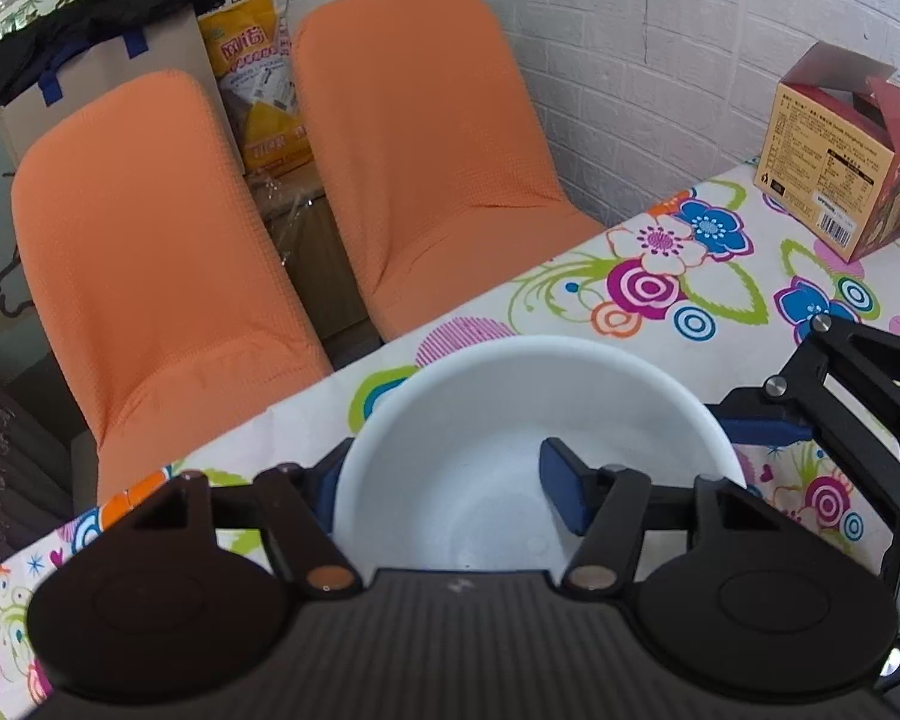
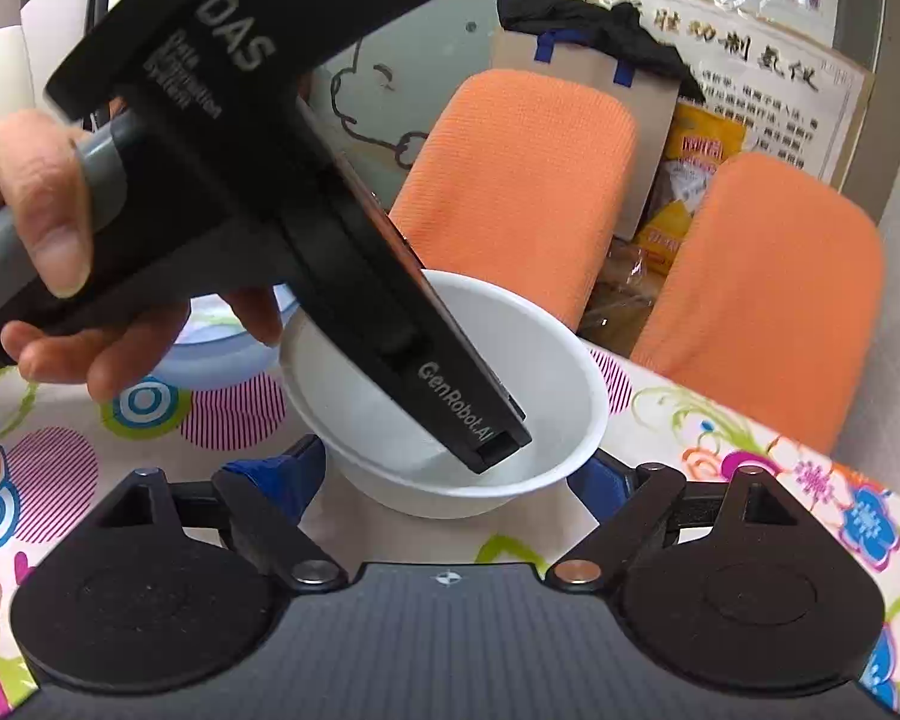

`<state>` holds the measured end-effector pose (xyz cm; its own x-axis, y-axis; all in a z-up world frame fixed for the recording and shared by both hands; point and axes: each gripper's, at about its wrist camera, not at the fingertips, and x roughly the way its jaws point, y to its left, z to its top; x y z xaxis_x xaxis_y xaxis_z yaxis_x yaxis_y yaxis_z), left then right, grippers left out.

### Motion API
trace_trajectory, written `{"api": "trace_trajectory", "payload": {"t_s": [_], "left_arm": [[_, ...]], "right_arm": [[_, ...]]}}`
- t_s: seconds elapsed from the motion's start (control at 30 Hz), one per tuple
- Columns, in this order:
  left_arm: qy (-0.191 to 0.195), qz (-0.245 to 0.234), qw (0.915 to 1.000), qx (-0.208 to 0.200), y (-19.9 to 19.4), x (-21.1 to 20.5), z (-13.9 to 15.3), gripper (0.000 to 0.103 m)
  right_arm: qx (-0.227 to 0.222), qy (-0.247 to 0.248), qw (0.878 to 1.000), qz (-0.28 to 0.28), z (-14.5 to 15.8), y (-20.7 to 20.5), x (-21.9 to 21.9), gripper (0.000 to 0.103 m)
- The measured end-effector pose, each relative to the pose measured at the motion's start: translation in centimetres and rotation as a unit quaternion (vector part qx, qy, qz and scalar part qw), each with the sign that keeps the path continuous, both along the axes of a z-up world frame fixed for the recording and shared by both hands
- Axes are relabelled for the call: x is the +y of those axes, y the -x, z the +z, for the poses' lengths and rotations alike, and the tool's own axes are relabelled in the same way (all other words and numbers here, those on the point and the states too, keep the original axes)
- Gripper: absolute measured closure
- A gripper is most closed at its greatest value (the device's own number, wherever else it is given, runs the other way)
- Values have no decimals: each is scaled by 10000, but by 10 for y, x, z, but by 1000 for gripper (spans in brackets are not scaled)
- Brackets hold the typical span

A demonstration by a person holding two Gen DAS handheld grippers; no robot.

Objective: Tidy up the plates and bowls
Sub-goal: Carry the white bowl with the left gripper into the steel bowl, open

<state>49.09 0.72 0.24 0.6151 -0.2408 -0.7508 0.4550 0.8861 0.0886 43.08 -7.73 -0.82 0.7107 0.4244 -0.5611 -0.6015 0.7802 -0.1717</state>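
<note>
White bowl [image 1: 480,420] sits in the lower centre of the left wrist view, on the flowered worktop [image 1: 660,276] near its edge. In the right wrist view the same bowl [image 2: 546,360] lies mid-frame and looks tilted.

Left tool [image 1: 450,486] straddles the bowl's wall: the left blue pad is outside the wall at the lower left, and the right blue pad [image 1: 561,492] is inside the bowl. Whether the pads press on the wall, I cannot tell. From the right wrist view, the left tool's black body [image 2: 354,252] reaches diagonally from the upper left down into the bowl, held by a hand [image 2: 48,252] at the left edge.

Right tool [image 2: 450,483] stands apart, with a blue pad [image 2: 282,474] on either side of the bowl's near wall at the bottom of the frame; contact unclear. Its linkage also shows at the right edge of the left wrist view.

Behind the hand, at mid-left, part of a pale blue dish [image 2: 210,354] shows on the worktop.

Two orange-covered chairs [image 1: 162,276] stand beyond the worktop edge, upper left and upper centre. A printed carton [image 1: 840,162] rests on the worktop at the upper right, near a white brick wall [image 1: 630,60]. A cardboard box with black cloth [image 1: 90,30] on top sits behind the chairs, upper left.
</note>
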Motion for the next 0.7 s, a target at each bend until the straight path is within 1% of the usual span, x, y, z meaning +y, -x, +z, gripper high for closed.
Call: {"api": "trace_trajectory", "payload": {"t_s": [0.13,0.3,0.43,0.53,0.6,0.7], "left_arm": [[48,-34,9998,-194,30,-7,22,41],[287,-42,9992,-257,85,-18,50,41],[479,-33,9984,-305,138,-26,71,40],[586,-139,9976,-339,182,-32,81,36],[534,-201,9976,-398,209,-38,83,36],[469,-266,9976,-426,246,-46,78,36]], "right_arm": [[-227,40,9997,6,14,13,-4,29],[-390,127,9992,15,41,44,-12,29],[-538,240,9983,-13,61,86,-21,29],[-727,309,9969,-62,73,124,-25,29],[-756,337,9965,-110,79,149,-27,29],[-726,272,9967,-251,85,191,-32,29]]}}
